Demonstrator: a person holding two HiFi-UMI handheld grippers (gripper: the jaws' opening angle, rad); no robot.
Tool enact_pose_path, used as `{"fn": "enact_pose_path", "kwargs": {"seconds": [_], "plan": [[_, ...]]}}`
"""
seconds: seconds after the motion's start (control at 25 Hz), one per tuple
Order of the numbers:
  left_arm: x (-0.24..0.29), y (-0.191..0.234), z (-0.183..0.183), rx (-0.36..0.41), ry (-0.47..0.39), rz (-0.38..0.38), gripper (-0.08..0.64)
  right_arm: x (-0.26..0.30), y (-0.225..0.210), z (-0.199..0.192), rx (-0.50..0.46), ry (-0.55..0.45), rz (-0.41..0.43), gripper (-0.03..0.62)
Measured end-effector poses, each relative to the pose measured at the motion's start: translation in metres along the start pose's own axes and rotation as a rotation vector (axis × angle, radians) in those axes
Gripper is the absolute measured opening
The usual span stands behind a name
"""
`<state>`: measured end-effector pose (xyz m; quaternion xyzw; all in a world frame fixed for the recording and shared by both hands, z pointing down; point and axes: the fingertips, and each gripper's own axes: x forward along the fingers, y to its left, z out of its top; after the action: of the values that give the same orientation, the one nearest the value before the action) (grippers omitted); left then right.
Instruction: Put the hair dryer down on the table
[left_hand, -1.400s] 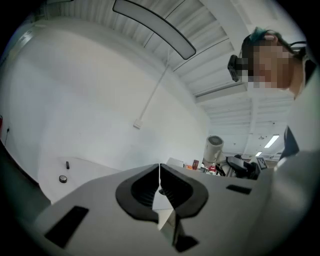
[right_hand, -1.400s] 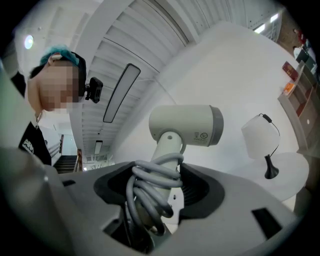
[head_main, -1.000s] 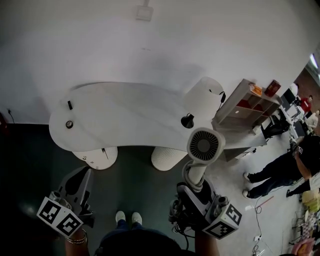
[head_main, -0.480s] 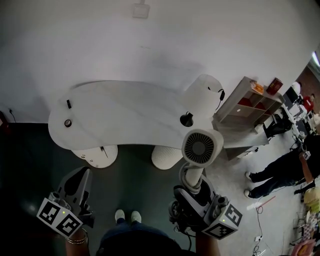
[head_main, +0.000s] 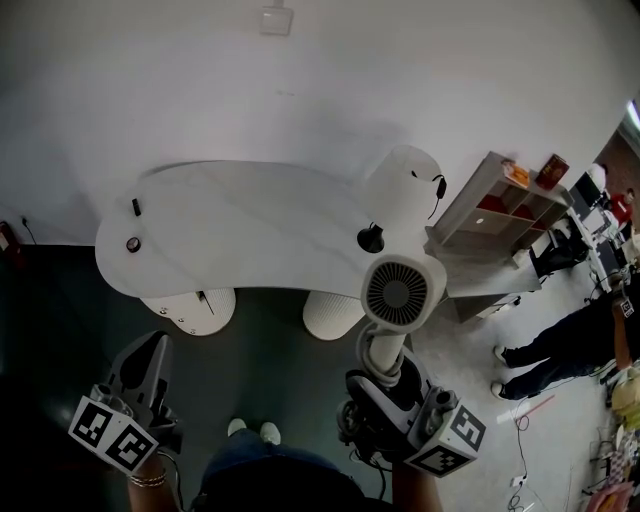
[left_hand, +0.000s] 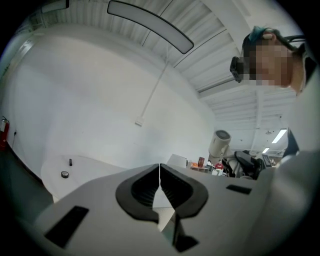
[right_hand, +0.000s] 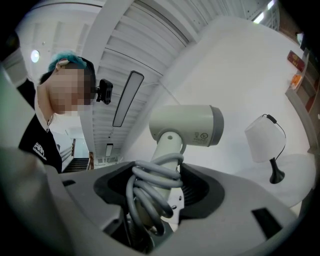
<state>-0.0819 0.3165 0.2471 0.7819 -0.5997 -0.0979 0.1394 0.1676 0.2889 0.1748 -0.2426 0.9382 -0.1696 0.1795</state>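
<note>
Nearest, the left gripper (head_main: 148, 352) is held low at the person's side, its jaws pressed together on nothing; it has been drawn slightly lower than a second ago. The right gripper (head_main: 385, 372) is clamped on the handle of the cream-white plastic hair dryer (head_main: 398, 292), round which a grey cord (right_hand: 150, 187) is coiled. The dryer is carried upright in the air and is seen against the near edge of the pale curved table (head_main: 250, 225), having been shifted slightly leftward. No descent is shown, so the lowering is judged still to come, best done clear of the white-shaded lamp (head_main: 398, 185).
</note>
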Motion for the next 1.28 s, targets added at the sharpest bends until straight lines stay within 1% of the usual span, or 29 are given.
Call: {"fn": "enact_pose_path", "kwargs": {"seconds": [0.24, 0.52, 0.6, 0.76, 0.88, 1.12, 1.28], "plan": [[0.002, -0.005, 0.000, 0.011, 0.001, 0.006, 0.017, -0.004, -0.006, 0.005, 0.002, -0.007, -0.004, 0.285], [0.014, -0.001, -0.005, 0.003, 0.017, 0.002, 0.018, 0.002, -0.014, 0.001, 0.013, 0.006, -0.017, 0.287], [0.019, 0.005, -0.002, 0.013, 0.021, 0.003, 0.017, 0.007, -0.018, 0.001, 0.007, 0.009, -0.026, 0.287], [0.032, 0.018, 0.006, 0.018, 0.015, -0.007, 0.017, 0.013, -0.028, -0.002, -0.046, 0.021, -0.033, 0.287], [0.046, 0.028, 0.010, 0.015, 0.012, -0.020, 0.017, 0.031, -0.032, 0.002, -0.019, 0.006, -0.056, 0.287], [0.074, 0.047, 0.024, 0.024, 0.016, -0.051, 0.017, 0.059, -0.045, 0.003, -0.027, 0.000, -0.078, 0.287], [0.088, 0.063, 0.033, 0.030, 0.013, -0.056, 0.017, 0.076, -0.053, 0.004, -0.031, -0.009, -0.085, 0.287]]}}
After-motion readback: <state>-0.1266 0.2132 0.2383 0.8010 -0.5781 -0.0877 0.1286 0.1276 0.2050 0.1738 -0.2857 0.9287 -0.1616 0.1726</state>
